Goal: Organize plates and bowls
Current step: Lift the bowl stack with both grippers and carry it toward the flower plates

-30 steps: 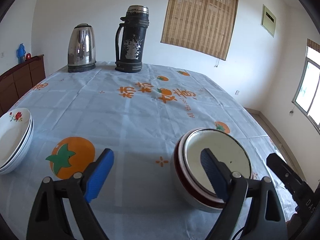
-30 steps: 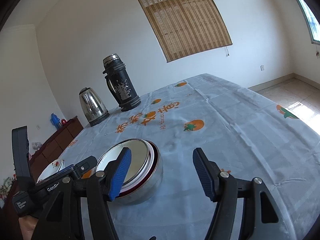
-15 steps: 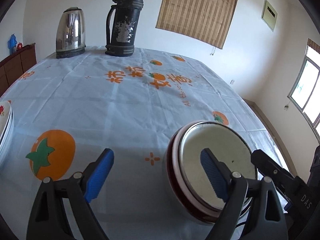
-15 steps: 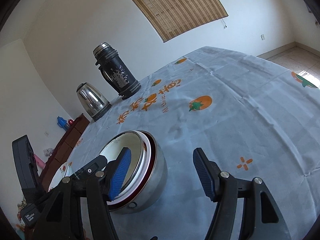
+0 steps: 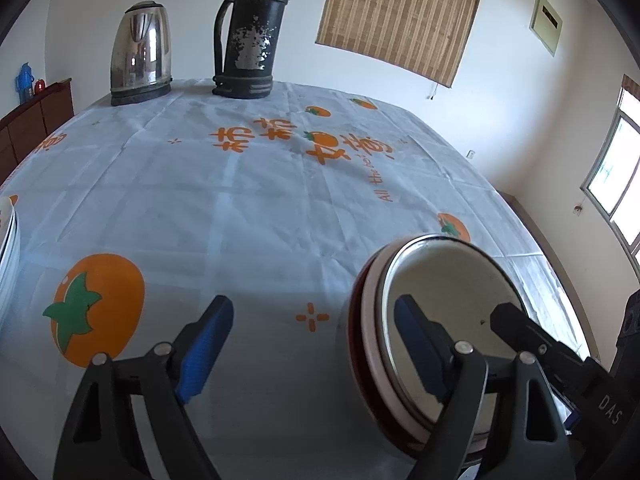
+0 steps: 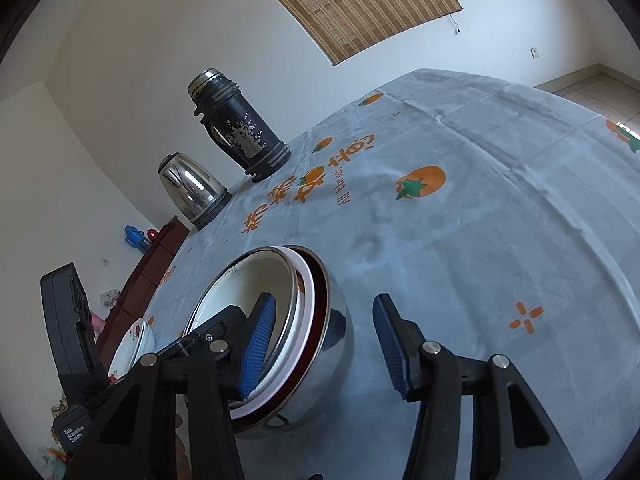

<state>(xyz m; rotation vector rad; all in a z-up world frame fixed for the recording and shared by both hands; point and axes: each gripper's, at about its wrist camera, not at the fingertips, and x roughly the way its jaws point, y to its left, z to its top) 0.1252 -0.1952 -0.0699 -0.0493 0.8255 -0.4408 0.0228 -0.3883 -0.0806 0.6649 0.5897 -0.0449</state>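
Observation:
A stack of nested bowls [image 5: 440, 320], steel outside, then dark red, white and cream inside, stands on the tablecloth; it also shows in the right wrist view [image 6: 280, 320]. My left gripper [image 5: 316, 344] is open, its right finger [image 5: 416, 348] inside the bowl mouth, its left finger over the cloth. My right gripper [image 6: 324, 340] is open and straddles the stack's right wall, its left finger [image 6: 258, 344] inside the bowl. A pile of white flowered plates [image 6: 134, 344] sits at the table's left edge, a sliver of it in the left wrist view [image 5: 6, 240].
A steel kettle [image 5: 140, 52] and a tall black thermos [image 5: 248, 32] stand at the far side of the table; both also show in the right wrist view, kettle [image 6: 192, 188], thermos [image 6: 236, 128]. A dark wooden cabinet [image 6: 140, 276] stands along the left wall.
Both grippers have moved closer to the bowl stack. The left one's right finger and the right one's left finger now reach into the bowl. Both stay open.

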